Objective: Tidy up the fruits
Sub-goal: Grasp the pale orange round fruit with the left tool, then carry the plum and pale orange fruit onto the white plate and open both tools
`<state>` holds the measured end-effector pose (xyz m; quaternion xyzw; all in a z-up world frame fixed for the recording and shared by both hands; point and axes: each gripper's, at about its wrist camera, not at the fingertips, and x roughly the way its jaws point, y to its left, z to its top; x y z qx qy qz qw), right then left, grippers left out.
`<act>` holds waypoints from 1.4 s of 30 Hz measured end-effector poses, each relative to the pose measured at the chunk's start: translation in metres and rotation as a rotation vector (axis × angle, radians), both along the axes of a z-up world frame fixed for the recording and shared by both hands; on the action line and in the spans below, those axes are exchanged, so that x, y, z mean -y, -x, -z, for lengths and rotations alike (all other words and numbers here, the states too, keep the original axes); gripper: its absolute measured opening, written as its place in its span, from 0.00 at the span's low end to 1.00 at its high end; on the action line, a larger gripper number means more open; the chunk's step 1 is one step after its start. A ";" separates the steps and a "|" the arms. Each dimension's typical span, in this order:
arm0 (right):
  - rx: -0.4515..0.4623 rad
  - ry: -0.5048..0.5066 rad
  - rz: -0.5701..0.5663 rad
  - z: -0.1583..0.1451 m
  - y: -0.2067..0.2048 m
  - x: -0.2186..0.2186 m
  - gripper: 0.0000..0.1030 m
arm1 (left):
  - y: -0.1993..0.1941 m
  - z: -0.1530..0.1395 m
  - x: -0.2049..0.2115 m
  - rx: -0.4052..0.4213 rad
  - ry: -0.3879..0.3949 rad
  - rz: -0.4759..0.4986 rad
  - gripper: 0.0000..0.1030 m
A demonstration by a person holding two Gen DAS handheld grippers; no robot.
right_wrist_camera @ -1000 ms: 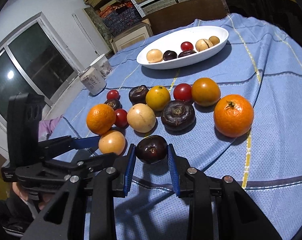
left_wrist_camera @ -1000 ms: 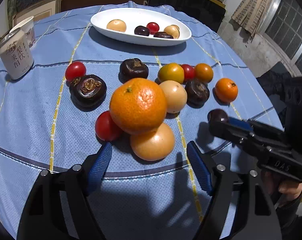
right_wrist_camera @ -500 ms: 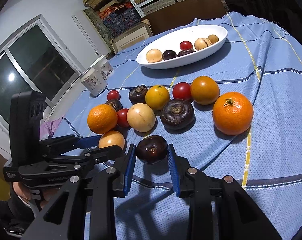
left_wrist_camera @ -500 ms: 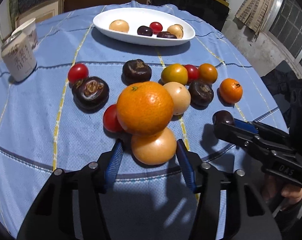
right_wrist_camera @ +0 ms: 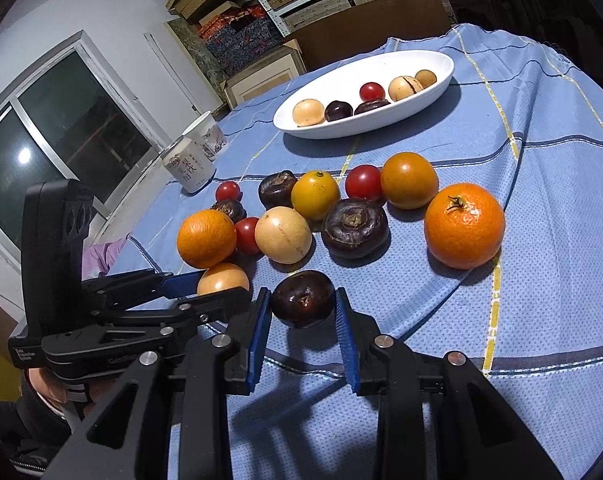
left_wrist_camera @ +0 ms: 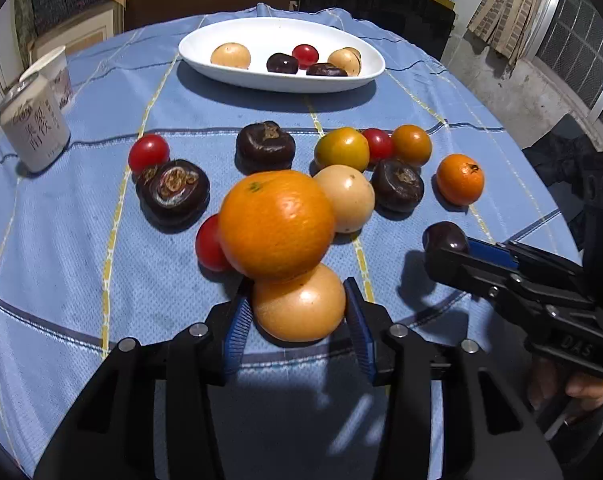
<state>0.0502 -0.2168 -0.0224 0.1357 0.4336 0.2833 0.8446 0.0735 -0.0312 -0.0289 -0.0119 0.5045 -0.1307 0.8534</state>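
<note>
Blue-clothed table (left_wrist_camera: 81, 240) carries loose fruit before the white dish (left_wrist_camera: 205, 46). Large orange (left_wrist_camera: 275, 222) leans on the pale orange fruit (left_wrist_camera: 299, 304); lifting that could set the orange rolling. Left hand-held gripper (left_wrist_camera: 299, 322), wide apart a second ago, is closing, pads about touching the fruit. Right hand-held gripper (right_wrist_camera: 303, 322) remains clamped on the dark fruit (right_wrist_camera: 302, 298) at the near table edge.

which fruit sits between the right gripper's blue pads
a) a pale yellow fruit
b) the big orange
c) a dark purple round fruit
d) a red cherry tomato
c: in the right wrist view the right gripper has its pads on both sides of the dark purple fruit on the blue tablecloth.
</note>
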 end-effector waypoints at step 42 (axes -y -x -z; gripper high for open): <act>0.107 0.204 0.005 -0.045 -0.016 -0.012 0.32 | -0.015 -0.056 -0.048 0.143 0.009 0.054 0.43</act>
